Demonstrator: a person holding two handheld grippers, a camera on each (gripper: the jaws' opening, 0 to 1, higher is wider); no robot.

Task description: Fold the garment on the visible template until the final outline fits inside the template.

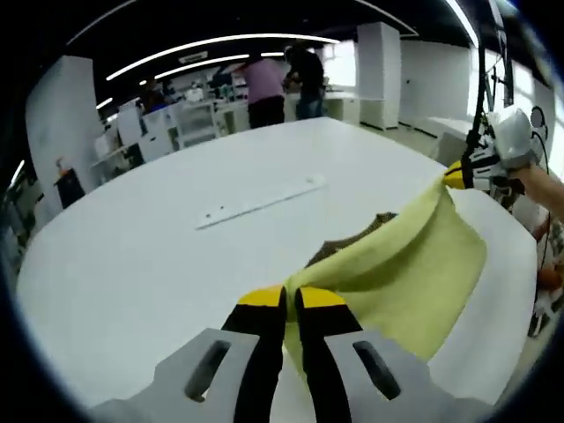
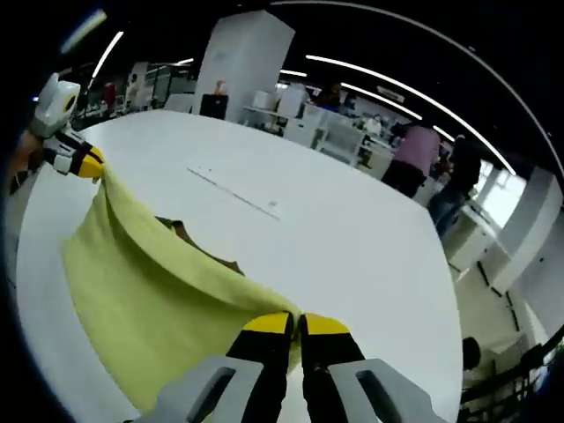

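A yellow-green garment (image 1: pixel 401 269) hangs stretched in the air over a white table (image 1: pixel 176 264). My left gripper (image 1: pixel 291 300) is shut on one corner of it. At the right edge of the left gripper view, my right gripper (image 1: pixel 458 174) pinches the far corner. In the right gripper view, the garment (image 2: pixel 150 291) sags between my right gripper (image 2: pixel 296 324), shut on its near corner, and my left gripper (image 2: pixel 88 163) at the far left. A brown template (image 1: pixel 348 242) lies on the table under the cloth, mostly hidden; its edge (image 2: pixel 198 251) peeks out above the fold.
A flat white strip (image 1: pixel 260 203) lies on the table beyond the garment, also seen as the strip (image 2: pixel 233 192). People (image 1: pixel 282 84) stand at benches behind the table. White pillars and shelving fill the background. A hand (image 1: pixel 542 185) holds the right gripper.
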